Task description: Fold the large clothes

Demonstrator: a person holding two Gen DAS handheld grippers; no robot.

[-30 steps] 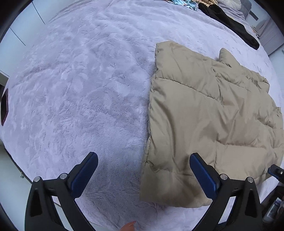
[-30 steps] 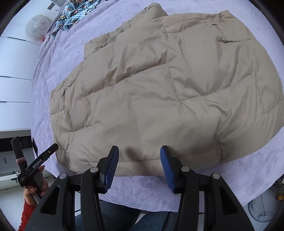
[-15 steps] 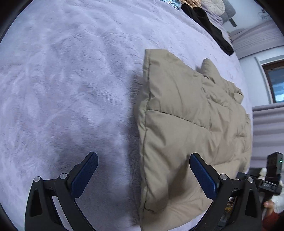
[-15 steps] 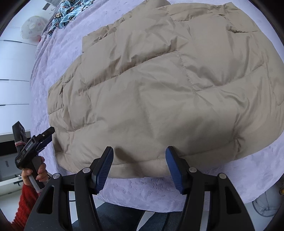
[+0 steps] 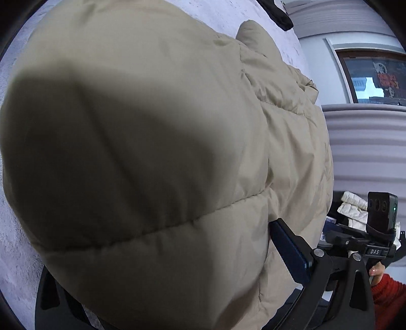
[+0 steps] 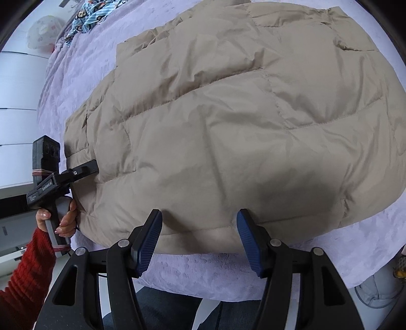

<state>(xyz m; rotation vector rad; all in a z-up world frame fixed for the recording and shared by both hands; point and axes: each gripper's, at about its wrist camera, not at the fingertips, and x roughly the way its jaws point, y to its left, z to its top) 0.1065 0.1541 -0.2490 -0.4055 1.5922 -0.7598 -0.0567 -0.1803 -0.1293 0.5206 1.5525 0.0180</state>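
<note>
A tan puffer jacket (image 6: 228,121) lies spread on the lilac bed. In the left wrist view it (image 5: 152,142) fills most of the frame. My left gripper (image 5: 165,259) is open, its jaws wide apart around the jacket's near corner; the left finger is hidden under the fabric, the right blue pad (image 5: 289,251) rests against the jacket's side. In the right wrist view the left gripper (image 6: 76,175) sits at the jacket's left corner. My right gripper (image 6: 200,238) is open, with the jacket's front hem bulging between its blue pads.
The lilac bed cover (image 6: 203,269) ends just below the hem. A blue patterned garment (image 6: 86,17) lies at the far left and a black garment (image 5: 281,15) at the far end. A window (image 5: 375,76) and grey curtain are to the right.
My left gripper has pushed forward and right onto the jacket's corner, which now fills its view. My right gripper has opened a little wider and moved up to the hem.
</note>
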